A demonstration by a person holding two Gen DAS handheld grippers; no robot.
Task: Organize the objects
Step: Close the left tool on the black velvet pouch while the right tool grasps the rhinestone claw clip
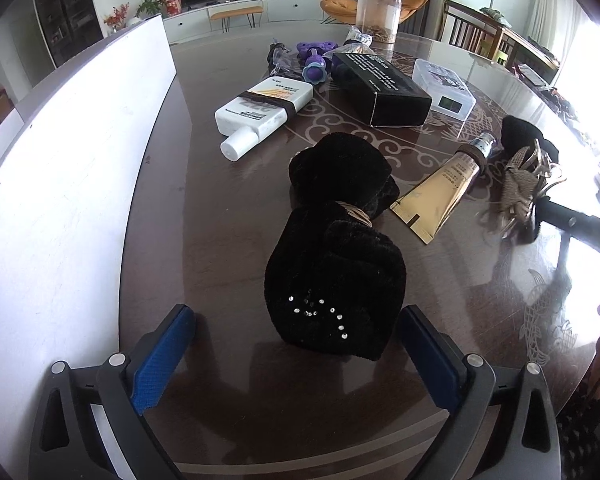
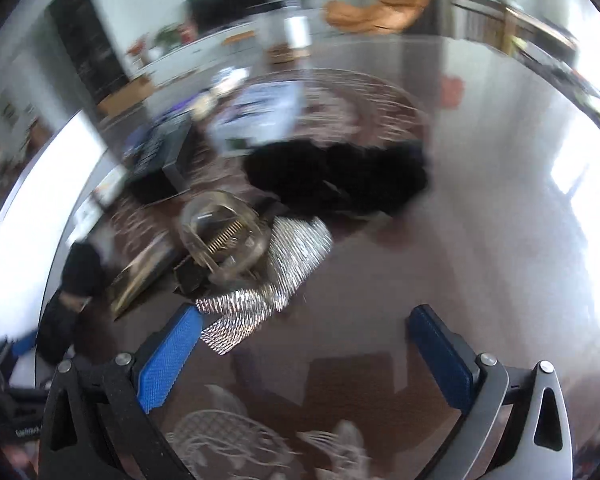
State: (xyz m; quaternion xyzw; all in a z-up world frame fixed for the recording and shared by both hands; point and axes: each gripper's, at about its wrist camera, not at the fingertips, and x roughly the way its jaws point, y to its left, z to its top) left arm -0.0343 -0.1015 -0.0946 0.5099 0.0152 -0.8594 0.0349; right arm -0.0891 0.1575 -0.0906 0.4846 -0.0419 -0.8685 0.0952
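In the left wrist view a black fuzzy hair bow (image 1: 336, 264) with small rhinestones lies on the dark table (image 1: 204, 208), just ahead of my open, empty left gripper (image 1: 296, 340). A gold tube (image 1: 440, 188), a white bottle (image 1: 260, 112), a black box (image 1: 380, 88) and a clear case (image 1: 444, 88) lie beyond. The right wrist view is blurred. My right gripper (image 2: 304, 340) is open and empty above the table, with a silver sparkly bow clip (image 2: 268, 276) near its left finger (image 2: 168, 360) and a black fuzzy item (image 2: 336, 176) further off.
A white board (image 1: 60, 184) stands along the table's left edge. A purple toy (image 1: 316, 60) and a clear canister (image 1: 378, 14) sit at the far side. A glittery hair clip (image 1: 520, 176) lies at the right by a black rod (image 1: 580, 220).
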